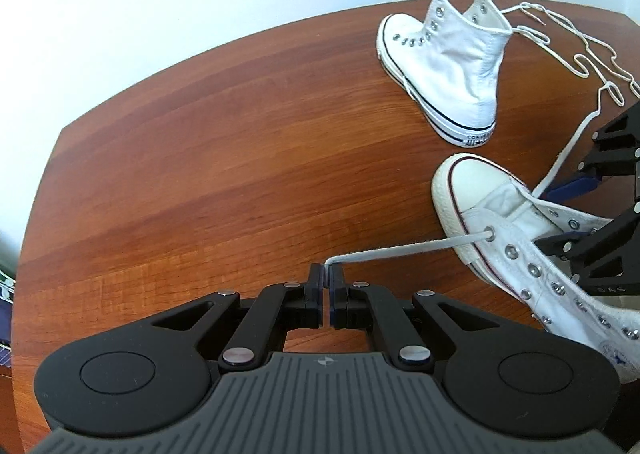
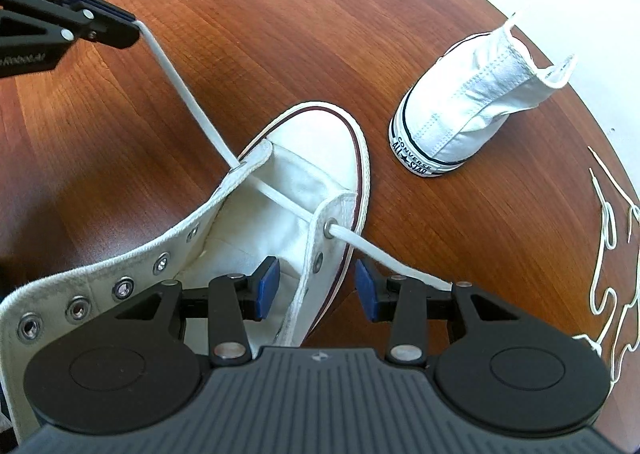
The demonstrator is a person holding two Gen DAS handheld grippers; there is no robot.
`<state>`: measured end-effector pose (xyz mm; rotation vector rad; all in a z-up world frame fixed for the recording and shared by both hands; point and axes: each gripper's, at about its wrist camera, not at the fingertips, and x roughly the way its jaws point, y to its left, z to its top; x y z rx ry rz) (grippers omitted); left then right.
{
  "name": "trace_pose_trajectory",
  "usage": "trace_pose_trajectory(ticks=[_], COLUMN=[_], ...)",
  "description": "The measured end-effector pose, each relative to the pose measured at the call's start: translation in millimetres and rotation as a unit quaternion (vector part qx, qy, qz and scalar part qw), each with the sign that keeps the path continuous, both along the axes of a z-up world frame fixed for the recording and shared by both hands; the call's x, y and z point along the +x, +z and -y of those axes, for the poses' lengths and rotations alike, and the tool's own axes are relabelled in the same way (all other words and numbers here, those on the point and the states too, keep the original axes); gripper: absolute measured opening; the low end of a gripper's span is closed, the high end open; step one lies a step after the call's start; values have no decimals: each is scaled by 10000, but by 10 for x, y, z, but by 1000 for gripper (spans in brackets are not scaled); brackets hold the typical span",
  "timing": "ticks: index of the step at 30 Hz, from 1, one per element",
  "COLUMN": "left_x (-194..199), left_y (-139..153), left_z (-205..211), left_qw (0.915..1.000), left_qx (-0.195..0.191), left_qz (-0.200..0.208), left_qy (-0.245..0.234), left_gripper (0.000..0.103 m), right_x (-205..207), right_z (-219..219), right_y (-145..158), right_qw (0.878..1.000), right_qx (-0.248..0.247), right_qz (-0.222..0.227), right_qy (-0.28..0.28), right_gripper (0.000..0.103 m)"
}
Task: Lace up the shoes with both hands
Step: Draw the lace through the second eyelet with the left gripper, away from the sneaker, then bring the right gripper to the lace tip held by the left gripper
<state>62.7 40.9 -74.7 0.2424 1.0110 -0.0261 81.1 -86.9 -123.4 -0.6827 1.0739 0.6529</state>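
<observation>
The table [image 1: 200, 158] is the biggest thing under me, brown wood, bare across its middle. Two white high-tops stand on it: the far shoe [image 1: 444, 66] sits unlaced with its heel toward me, and the near shoe [image 2: 256, 214] lies right under my right hand, toe pointing away, its long axis running from my right wrist out toward the far shoe. A spare lace [image 2: 612, 266] sprawls loose at the table's right edge. The working lace [image 2: 180, 94] is through only the bottom pair of eyelets, crossing the tongue once. My left gripper [image 1: 327, 279] is pinched tight on its left end, holding it taut, out to the left of the toe. My right gripper [image 2: 318, 288] stands wide, gripping nothing; its fingers straddle the shoe's right eyelet flap, one pad inside the opening, one outside. The lace's right end runs from its eyelet [image 2: 330, 229] toward me, passing just beside my outer pad [image 2: 366, 288] and under that finger's linkage. That end is the one I judge I need next, and it lies just right of my open fingers, so the right hand is plainly nearer.
</observation>
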Motion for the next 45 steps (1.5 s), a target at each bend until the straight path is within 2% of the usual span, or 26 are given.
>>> trace_pose_trajectory(ticks=[8, 13, 16, 18, 20, 21, 24, 28, 34, 40, 43, 45], left_x=[17, 19, 14, 8, -12, -23, -54, -86, -52, 9, 31, 46], left_y=[-124, -186, -188, -180, -159, -148, -115, -80, -119, -193, -218, -236], left_z=[-123, -184, -184, -164, -118, -91, -23, 155, 498, 740, 812, 854], left_qw=[9985, 9980, 9984, 9986, 9988, 9987, 9980, 9935, 9798, 9662, 9591, 9541], left_qx=[442, 502, 438, 404, 355, 334, 242, 112, 198, 369, 432, 474], left_qz=[-145, -284, -325, -335, -318, -306, -295, -222, -248, -316, -346, -367], left_qy=[278, 255, 161, 49, -143, -243, -498, -1107, -1973, -2533, -2777, -2935], left_gripper=[3, 4, 9, 27, 39, 40, 40, 40, 37, 34, 28, 17], right_x=[1, 8, 14, 16, 28, 32, 37, 45, 47, 30, 32, 38], right_z=[30, 46, 55, 53, 22, 16, 19, 38, 68, 58, 54, 57], right_y=[-11, -10, -11, -11, -24, -27, -28, -23, 25, 38, 28, 21], right_qw=[9999, 9997, 9997, 9996, 9994, 9993, 9992, 9993, 9994, 9995, 9995, 9995], right_qx=[32, 52, 69, 77, 81, 83, 102, 160, 215, 163, 137, 105], right_qz=[-3, 9, 2, 1, 2, 2, -1, -4, -20, -40, -54, -66], right_qy=[-170, -223, -242, -266, -350, -371, -375, -324, -251, -251, -271, -303], right_gripper=[43, 47, 48, 48, 48, 48, 48, 48, 47, 47, 46, 41])
